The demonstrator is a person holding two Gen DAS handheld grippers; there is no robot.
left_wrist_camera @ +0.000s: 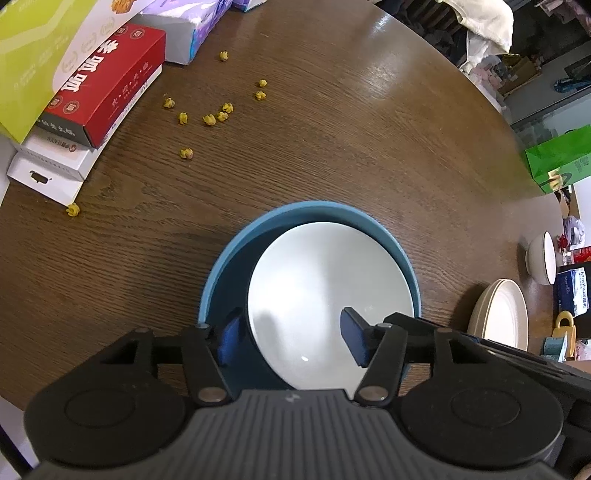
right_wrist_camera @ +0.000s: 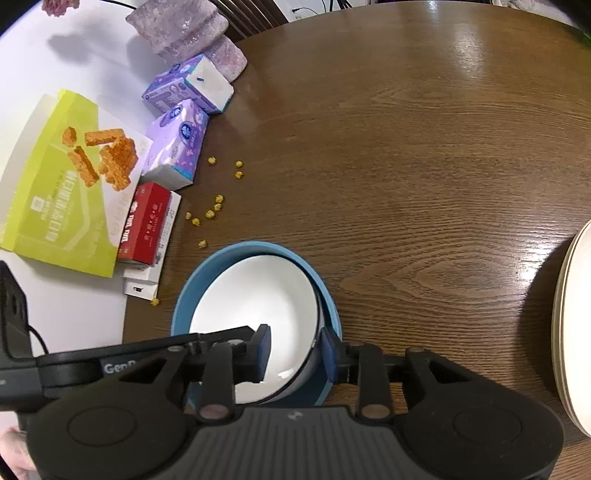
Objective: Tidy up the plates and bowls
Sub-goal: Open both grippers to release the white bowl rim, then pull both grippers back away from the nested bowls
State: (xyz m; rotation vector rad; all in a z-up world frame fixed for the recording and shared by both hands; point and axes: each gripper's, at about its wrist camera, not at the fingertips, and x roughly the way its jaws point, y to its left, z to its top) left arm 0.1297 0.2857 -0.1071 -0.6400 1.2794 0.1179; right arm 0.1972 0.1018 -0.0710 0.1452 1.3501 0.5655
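A white bowl (left_wrist_camera: pixel 314 280) sits nested, off to one side, inside a wider blue bowl (left_wrist_camera: pixel 221 266) on the dark wooden table (left_wrist_camera: pixel 332 129). My left gripper (left_wrist_camera: pixel 293 339) is open, with one blue pad outside the white bowl's wall and the other inside it. In the right wrist view the white bowl (right_wrist_camera: pixel 251 295) lies in the blue bowl (right_wrist_camera: pixel 184 295). My right gripper (right_wrist_camera: pixel 295 354) is open and straddles the opposite wall of the white bowl. A stack of cream plates (left_wrist_camera: pixel 498 314) (right_wrist_camera: pixel 576 332) lies to the right. Another white bowl (left_wrist_camera: pixel 541 258) with a dark rim stands beyond it.
Stacked boxes (left_wrist_camera: pixel 92 92) (right_wrist_camera: pixel 74 192) and purple tissue packs (right_wrist_camera: pixel 177 147) line the table's left side. Several yellow crumbs (left_wrist_camera: pixel 210 118) are scattered near them. A purple vase (right_wrist_camera: pixel 192 33) stands at the back. A green bag (left_wrist_camera: pixel 557 158) sits off the table's right edge.
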